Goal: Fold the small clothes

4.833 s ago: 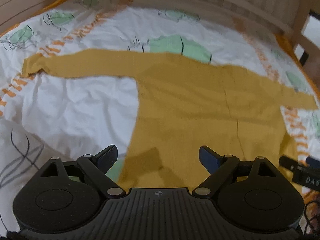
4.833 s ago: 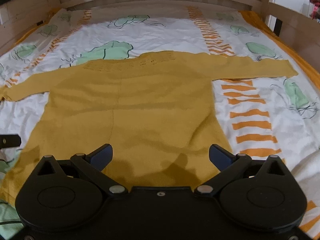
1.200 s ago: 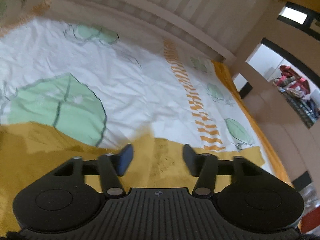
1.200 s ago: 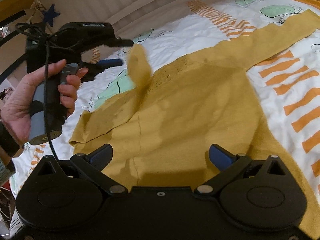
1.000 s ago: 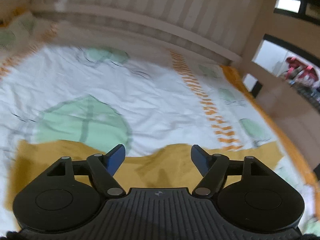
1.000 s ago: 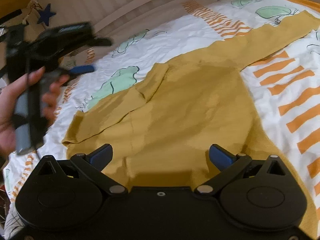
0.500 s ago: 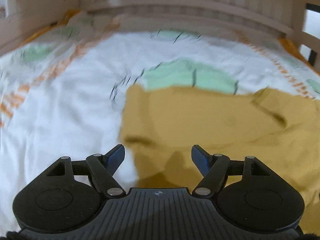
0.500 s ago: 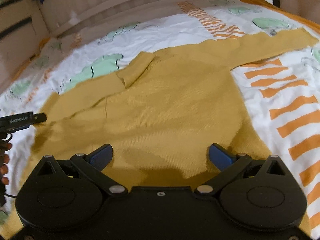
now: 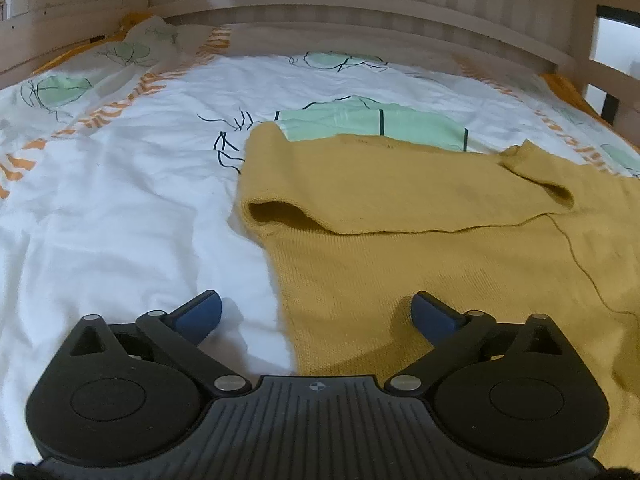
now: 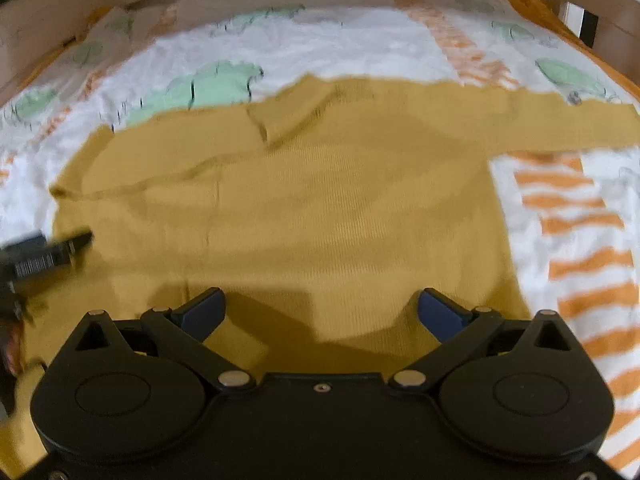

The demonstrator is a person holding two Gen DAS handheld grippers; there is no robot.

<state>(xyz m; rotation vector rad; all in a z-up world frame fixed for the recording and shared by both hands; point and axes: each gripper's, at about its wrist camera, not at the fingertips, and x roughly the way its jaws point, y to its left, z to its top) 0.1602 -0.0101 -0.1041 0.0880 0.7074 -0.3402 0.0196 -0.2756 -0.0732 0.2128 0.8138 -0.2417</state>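
One sleeve [image 9: 400,196] lies folded across the sweater [image 10: 320,208] on the bed [image 9: 120,208]; other sleeve [image 10: 560,128] still out. Left gripper [image 9: 316,312] jaws, just opened, and right gripper [image 10: 322,312] jaws stand wide, empty. Body folds remain.

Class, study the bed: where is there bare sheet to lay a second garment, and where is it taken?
Bare sheet lies left of the mustard sweater, and between it and the headboard. The middle is taken; its right sleeve crosses the orange stripes.
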